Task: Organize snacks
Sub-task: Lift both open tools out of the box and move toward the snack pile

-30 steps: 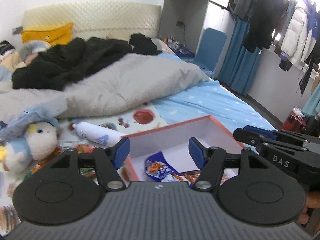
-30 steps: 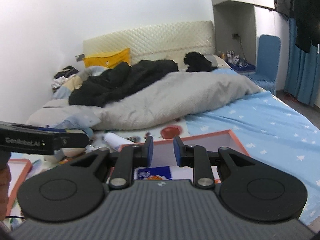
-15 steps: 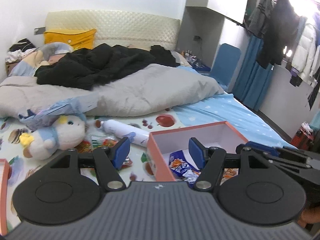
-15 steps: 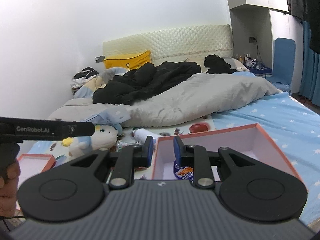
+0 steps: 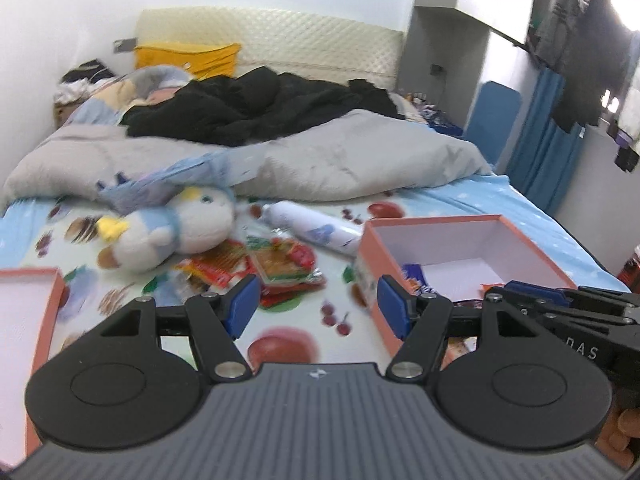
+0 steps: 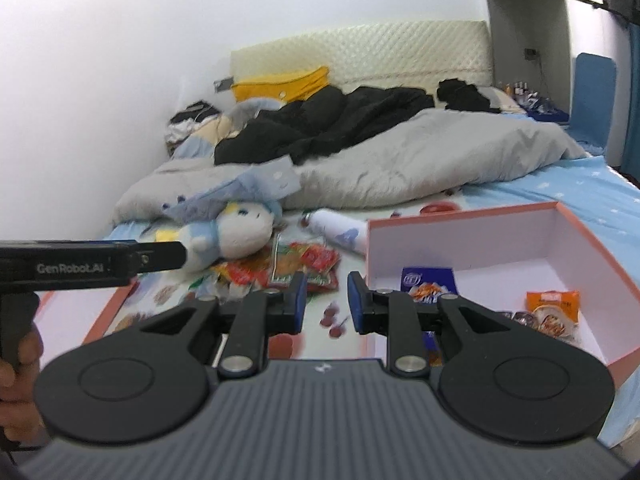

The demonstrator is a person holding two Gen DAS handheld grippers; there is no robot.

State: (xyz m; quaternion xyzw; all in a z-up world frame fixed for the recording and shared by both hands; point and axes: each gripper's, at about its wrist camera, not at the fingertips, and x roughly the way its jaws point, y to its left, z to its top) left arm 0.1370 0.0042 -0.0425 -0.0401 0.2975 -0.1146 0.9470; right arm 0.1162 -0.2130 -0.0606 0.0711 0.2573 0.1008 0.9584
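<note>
The left gripper stood released and empty above the fruit-print sheet, near the red snack packets. The right gripper was narrowly parted, grasping nothing, left of the orange box.

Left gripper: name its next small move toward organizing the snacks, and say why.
Probably ease the left gripper forward and down onto the pile of red and green snack packets. Its jaws stand open and empty, the packets lie loose on the fruit-print sheet just ahead, and the pink-rimmed white box beside them has room.
</note>
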